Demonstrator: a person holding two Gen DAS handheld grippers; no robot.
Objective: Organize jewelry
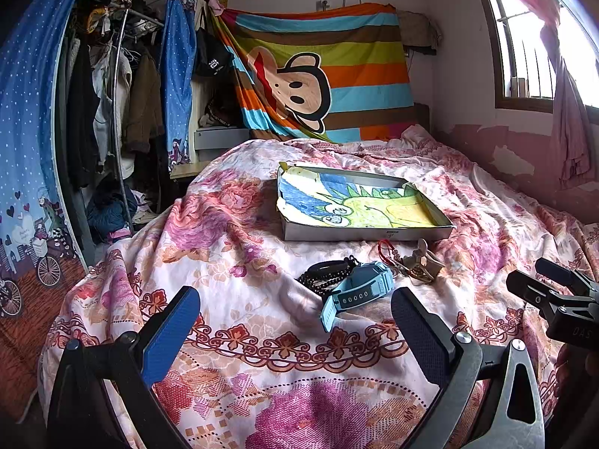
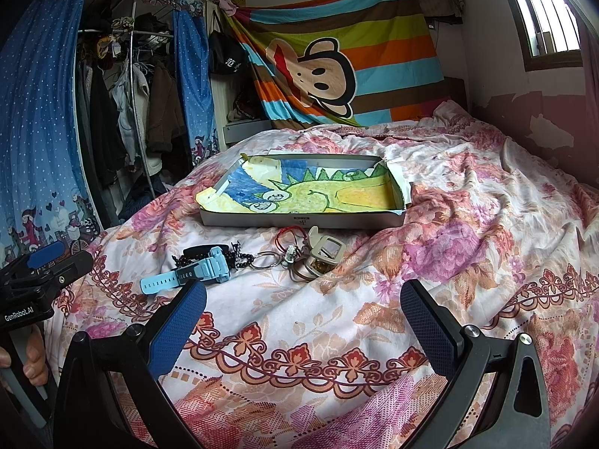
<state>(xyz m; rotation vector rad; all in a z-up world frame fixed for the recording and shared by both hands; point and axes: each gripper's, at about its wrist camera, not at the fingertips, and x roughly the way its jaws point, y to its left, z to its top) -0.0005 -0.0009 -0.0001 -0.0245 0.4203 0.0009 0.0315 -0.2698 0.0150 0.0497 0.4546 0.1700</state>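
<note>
A light blue watch (image 1: pixel 355 292) (image 2: pixel 194 271) lies on the floral bedspread beside a black bead bracelet (image 1: pixel 325 273) (image 2: pixel 209 258), a red cord (image 1: pixel 385 249) (image 2: pixel 288 234), metal rings (image 2: pixel 264 262) and a beige clip-like piece (image 1: pixel 421 260) (image 2: pixel 325 250). Behind them sits a shallow grey box (image 1: pixel 359 234) (image 2: pixel 299 220) lined with a crayon drawing. My left gripper (image 1: pixel 295 312) is open and empty, just short of the watch. My right gripper (image 2: pixel 303 308) is open and empty, just short of the pile.
The bed fills the middle, its near edge under the grippers. A clothes rack (image 1: pixel 112 112) and blue curtain (image 1: pixel 26 112) stand left. A striped monkey cloth (image 1: pixel 318 71) hangs behind. A window (image 1: pixel 531 37) and wall are at right.
</note>
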